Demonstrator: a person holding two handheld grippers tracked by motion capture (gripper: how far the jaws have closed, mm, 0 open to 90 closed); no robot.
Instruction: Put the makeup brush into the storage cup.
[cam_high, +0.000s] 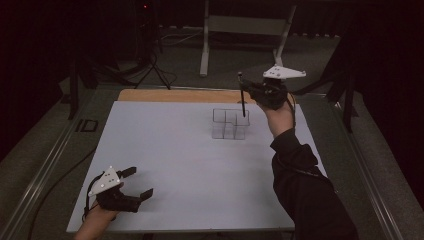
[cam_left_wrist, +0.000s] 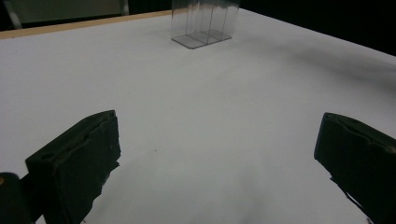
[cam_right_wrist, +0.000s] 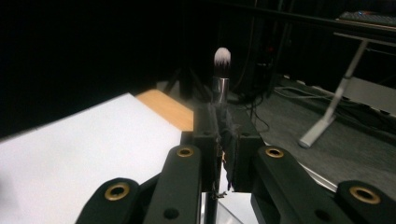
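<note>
My right tongs (cam_high: 248, 91) clamp the makeup brush (cam_high: 242, 96) upright above the clear organizer (cam_high: 230, 123), handle down for insertion. My left tongs (cam_high: 134, 183) rest apart, well short of it.

black gripper (cam_high: 255, 90), grey plate; black sleeve (cam_high: 305, 190)

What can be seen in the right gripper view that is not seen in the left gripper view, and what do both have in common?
The right gripper view has the right tongs shut on a brush, its white bristle tip up, with a metal stand on the floor behind. The left gripper view has the left tongs open with nothing between them, and the clear compartment box standing on the table. Both share the white table top and its wooden far edge.
</note>
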